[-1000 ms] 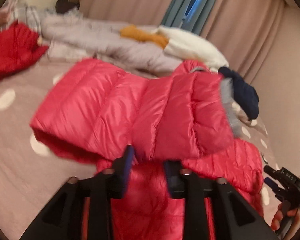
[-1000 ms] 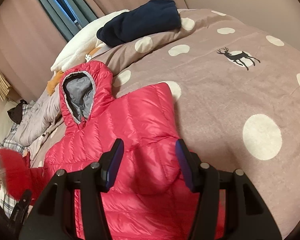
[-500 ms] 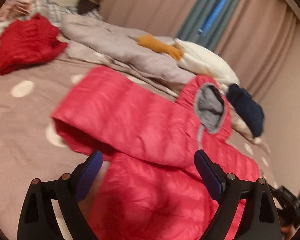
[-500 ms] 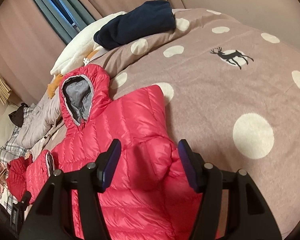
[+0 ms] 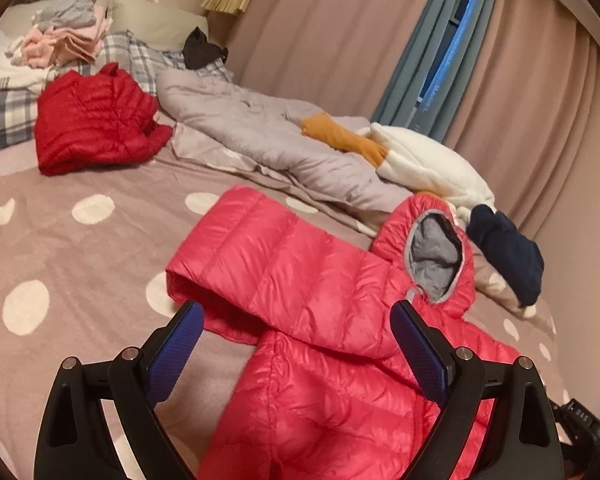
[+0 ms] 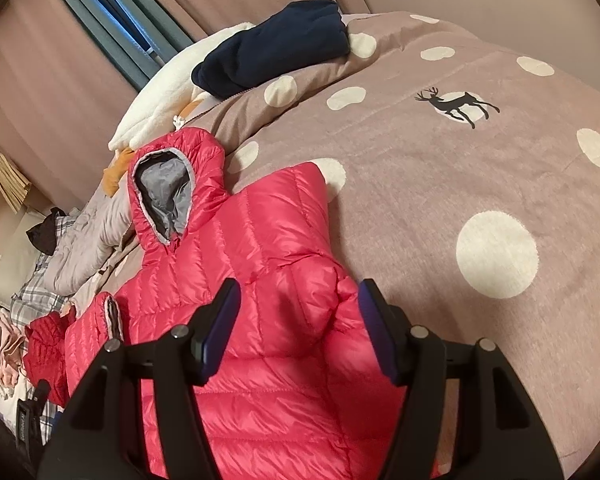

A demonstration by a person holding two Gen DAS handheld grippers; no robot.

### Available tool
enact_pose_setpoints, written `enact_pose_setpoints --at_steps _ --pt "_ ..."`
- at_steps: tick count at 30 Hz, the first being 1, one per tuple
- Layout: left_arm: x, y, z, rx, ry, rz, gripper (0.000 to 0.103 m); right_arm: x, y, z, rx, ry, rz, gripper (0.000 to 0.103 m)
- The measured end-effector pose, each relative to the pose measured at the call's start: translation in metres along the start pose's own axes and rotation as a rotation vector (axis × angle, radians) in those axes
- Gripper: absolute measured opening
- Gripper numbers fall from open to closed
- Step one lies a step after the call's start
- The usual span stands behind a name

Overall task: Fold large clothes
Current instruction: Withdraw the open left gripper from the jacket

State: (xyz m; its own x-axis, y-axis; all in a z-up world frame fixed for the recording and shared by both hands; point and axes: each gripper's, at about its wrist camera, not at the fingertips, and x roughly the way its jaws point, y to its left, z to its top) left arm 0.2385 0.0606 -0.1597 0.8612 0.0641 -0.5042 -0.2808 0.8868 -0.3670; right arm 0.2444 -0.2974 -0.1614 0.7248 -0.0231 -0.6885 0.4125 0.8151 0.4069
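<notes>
On the bed (image 5: 80,256), seen from the left wrist, we find the pink down jacket (image 5: 320,320) laid flat with its grey-lined hood (image 5: 432,256) at the far end. Relative to the hood, one sleeve (image 5: 240,248) stretches out to the left over the dotted cover. Our left claw (image 5: 296,352) hovers spread wide above the jacket body, just below the hood, gripping nothing. We judge the garment light, puffy and slick-shelled: it will compress under the pads and may slide out of a shallow pinch. We advise taking the sleeve at its stitched cuff end, where the fabric is firmer.

From the right wrist, the same jacket (image 6: 260,280) lies below the hood (image 6: 168,196), and the other sleeve (image 6: 320,300) appears bunched into a rounded mound to the right of the hood. Our right claw (image 6: 298,324) stands wide apart on either side of this mound, holding nothing. A pinch on a quilting seam should hold better than on a bulging panel.
</notes>
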Motion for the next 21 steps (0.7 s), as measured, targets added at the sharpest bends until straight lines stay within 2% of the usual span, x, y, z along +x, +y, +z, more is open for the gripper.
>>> enact_pose_setpoints --at_steps 6,11,13,17,21 --pt "-0.004 0.007 0.006 -0.05 0.016 -0.012 0.094 -0.002 0.001 -0.005 -0.005 0.019 0.021 0.063" --pt "-0.018 0.03 0.011 -0.091 -0.029 0.023 0.095 -0.004 0.017 -0.011 -0.044 0.033 0.045 0.064" --pt "-0.02 0.047 0.014 -0.14 -0.041 0.034 0.095 -0.003 0.028 -0.015 -0.065 0.035 0.06 0.07" --pt "-0.016 0.092 0.019 -0.199 -0.042 0.158 0.095 0.007 0.06 -0.027 -0.077 0.068 0.149 0.073" --pt "-0.006 0.13 0.018 -0.253 -0.026 0.243 0.095 0.031 0.106 -0.042 -0.09 0.153 0.263 0.077"
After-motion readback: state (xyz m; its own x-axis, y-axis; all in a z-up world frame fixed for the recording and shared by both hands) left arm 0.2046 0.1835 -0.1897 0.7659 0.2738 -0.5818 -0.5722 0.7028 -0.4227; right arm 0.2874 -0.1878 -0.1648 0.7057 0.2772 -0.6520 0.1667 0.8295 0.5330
